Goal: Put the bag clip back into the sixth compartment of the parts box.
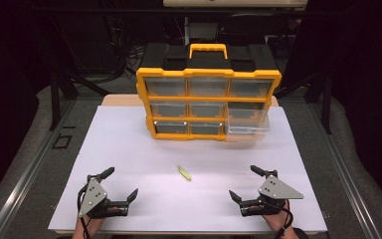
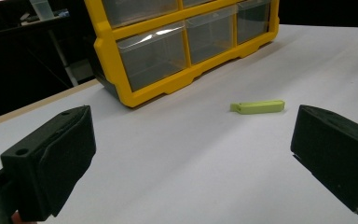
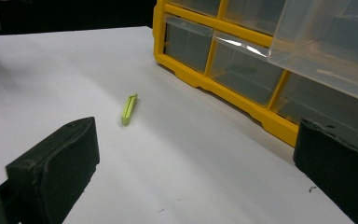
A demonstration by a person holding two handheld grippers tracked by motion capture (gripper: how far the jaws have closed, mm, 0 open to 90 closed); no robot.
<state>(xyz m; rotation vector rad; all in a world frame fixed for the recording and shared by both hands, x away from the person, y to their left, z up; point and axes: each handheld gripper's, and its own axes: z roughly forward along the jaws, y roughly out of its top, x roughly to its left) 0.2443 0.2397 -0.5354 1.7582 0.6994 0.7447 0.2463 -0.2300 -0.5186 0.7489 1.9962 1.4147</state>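
A small lime-green strip (image 1: 184,173) lies flat on the white table (image 1: 129,149), between the two grippers and a little ahead of them. It also lies ahead of the jaws in the left gripper view (image 2: 258,107) and the right gripper view (image 3: 129,109). My left gripper (image 1: 122,183) rests near the front left, open and empty. My right gripper (image 1: 246,183) rests near the front right, open and empty too. A yellow and black organiser (image 1: 209,102) with clear drawers stands upright at the back. Its lower right drawer (image 1: 247,124) is pulled out.
The organiser's yellow frame (image 2: 121,70) stands close ahead on the left in the left gripper view, and the pulled-out clear drawer (image 3: 326,42) overhangs the upper right of the right gripper view. Dark floor, cables and stands surround the table.
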